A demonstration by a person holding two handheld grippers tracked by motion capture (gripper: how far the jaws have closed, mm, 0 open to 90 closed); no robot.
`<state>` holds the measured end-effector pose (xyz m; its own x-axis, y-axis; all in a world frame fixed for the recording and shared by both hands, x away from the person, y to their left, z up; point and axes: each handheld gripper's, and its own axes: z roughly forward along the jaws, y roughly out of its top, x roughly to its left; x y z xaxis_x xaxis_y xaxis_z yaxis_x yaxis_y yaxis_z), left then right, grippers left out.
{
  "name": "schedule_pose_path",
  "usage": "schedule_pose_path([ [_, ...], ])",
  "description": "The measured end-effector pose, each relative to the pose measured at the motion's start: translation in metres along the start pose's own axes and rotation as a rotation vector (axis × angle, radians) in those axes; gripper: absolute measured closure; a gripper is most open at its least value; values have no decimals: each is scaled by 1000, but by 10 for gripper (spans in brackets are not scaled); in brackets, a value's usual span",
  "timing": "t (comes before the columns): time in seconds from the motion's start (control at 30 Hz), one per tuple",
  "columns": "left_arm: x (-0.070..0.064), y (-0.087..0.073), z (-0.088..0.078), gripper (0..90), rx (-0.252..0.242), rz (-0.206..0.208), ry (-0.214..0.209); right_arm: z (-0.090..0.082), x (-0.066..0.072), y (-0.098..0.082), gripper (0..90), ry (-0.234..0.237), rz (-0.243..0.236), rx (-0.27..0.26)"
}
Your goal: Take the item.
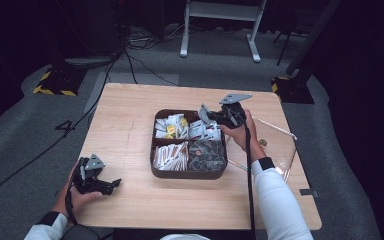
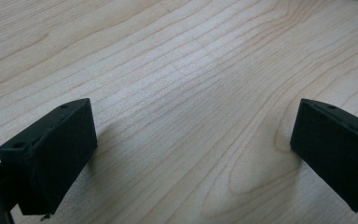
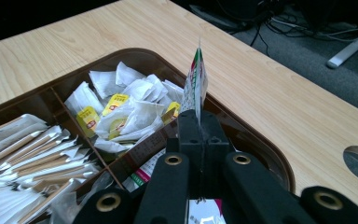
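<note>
The right claw [image 3: 199, 122] clamps a red-green sachet [image 3: 195, 84], print unreadable; left claw [image 2: 191, 154] gapes apart.

Left gripper [image 1: 111, 185] lies low on the near-left, held in the left hand [image 1: 77, 192], jaws standing wide apart with nothing between them. Right gripper [image 1: 203, 114] is raised on a forearm reaching forward in a white sleeve [image 1: 280, 200], jaws pressed together, pinching a thin packet [image 3: 195, 81] edge-on.
</note>
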<state>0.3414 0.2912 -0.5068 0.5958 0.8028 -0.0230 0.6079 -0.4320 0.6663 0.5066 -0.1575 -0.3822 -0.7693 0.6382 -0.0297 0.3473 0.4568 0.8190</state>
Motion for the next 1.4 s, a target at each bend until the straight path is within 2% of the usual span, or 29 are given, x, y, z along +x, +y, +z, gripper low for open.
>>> schedule_pose_path([
  [0.1,0,0,0,6,0,0,0,-13,-1,-3,900,-1,1,-24],
  [0.4,0,0,0,5,0,-1,-1,-35,-3,-9,900,3,2,-50],
  [0.73,0,0,0,6,0,0,0,-60,7,-20,900,28,-20,-84],
  [1.4,0,0,0,5,0,-2,-1,-82,35,-40,900,103,-60,-106],
])
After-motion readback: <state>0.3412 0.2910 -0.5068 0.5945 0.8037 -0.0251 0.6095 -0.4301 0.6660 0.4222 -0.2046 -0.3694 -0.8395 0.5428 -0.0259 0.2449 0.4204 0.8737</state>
